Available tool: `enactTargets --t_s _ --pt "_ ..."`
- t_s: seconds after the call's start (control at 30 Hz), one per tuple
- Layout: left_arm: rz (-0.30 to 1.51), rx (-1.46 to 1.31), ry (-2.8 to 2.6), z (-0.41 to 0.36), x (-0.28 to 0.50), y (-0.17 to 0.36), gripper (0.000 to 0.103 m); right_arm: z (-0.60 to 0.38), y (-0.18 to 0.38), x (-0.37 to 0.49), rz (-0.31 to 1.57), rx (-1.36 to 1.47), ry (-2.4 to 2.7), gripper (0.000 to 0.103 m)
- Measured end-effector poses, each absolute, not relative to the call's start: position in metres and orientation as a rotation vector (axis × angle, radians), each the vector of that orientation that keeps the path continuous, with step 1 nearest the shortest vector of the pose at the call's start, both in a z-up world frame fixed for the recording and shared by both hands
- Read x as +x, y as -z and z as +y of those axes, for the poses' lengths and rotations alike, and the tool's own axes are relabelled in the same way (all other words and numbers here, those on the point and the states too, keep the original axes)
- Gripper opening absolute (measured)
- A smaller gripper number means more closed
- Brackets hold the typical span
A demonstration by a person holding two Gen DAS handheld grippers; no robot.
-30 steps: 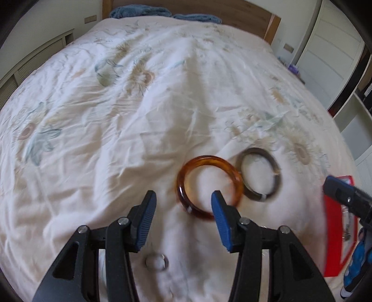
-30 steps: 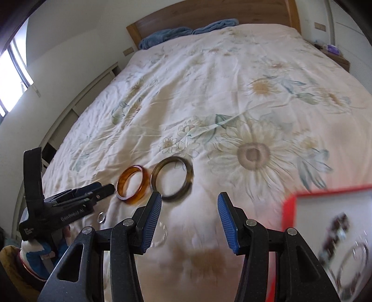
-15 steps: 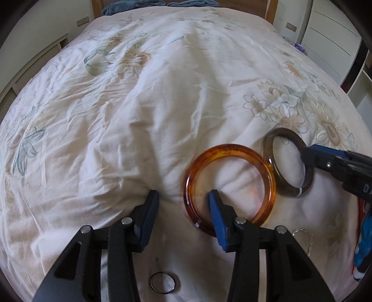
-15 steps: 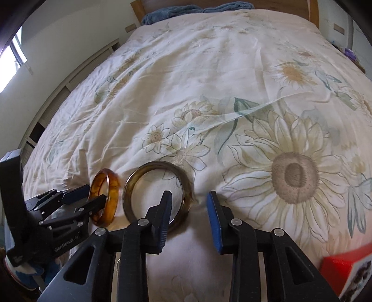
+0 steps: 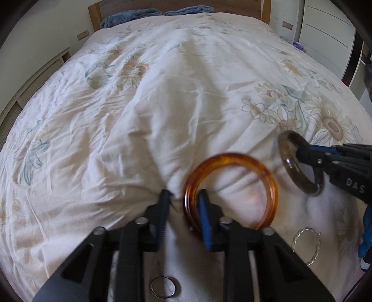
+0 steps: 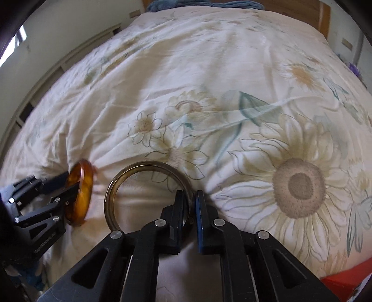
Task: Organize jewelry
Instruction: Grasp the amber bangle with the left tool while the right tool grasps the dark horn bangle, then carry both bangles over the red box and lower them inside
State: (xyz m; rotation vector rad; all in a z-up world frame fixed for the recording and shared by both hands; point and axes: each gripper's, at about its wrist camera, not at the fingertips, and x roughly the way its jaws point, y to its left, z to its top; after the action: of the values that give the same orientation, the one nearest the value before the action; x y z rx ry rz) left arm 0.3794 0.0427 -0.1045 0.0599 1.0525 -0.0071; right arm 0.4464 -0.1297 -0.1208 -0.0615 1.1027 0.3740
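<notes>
An amber bangle (image 5: 232, 190) lies tilted on the flowered bedspread. My left gripper (image 5: 183, 202) straddles its left rim, one finger inside the ring, jaws nearly closed on it and pinching some cloth. It also shows in the right wrist view (image 6: 80, 192). A dark brown bangle (image 6: 146, 192) stands tilted to its right. My right gripper (image 6: 189, 204) is shut on that bangle's right rim; the bangle shows in the left wrist view (image 5: 295, 162) too.
A small silver ring (image 5: 163, 287) lies between the left gripper's arms. A thin twisted silver bracelet (image 5: 305, 244) lies at the lower right. A red tray's corner (image 6: 348, 283) sits at the right wrist view's lower right. Blue pillows (image 5: 158, 14) lie at the headboard.
Both grippers have closed: the left onto the amber bangle's rim, the right onto the dark bangle's rim. Both bangles have tipped up off the bedspread.
</notes>
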Motion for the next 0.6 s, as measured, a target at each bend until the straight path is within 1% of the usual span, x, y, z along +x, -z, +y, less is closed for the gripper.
enactTargets --t_s 0.03,0.07,0.27,0.6 --pt "1.045 0.05 0.006 0.044 0.379 0.102 0.013 -0.132 0.117 0.444 1.092 -0.06 -0.371 0.009" --pt "1.041 0.037 0.005 0.045 0.378 0.099 0.01 -0.134 0.111 0.439 1.076 -0.058 -0.371 0.008" --pt "1.012 -0.049 0.013 0.054 0.367 0.081 0.009 -0.155 0.076 0.413 1.019 -0.019 -0.357 0.008" --pt "0.97 -0.058 -0.012 0.049 0.337 0.044 0.009 -0.184 0.016 0.345 0.939 0.055 -0.349 0.008"
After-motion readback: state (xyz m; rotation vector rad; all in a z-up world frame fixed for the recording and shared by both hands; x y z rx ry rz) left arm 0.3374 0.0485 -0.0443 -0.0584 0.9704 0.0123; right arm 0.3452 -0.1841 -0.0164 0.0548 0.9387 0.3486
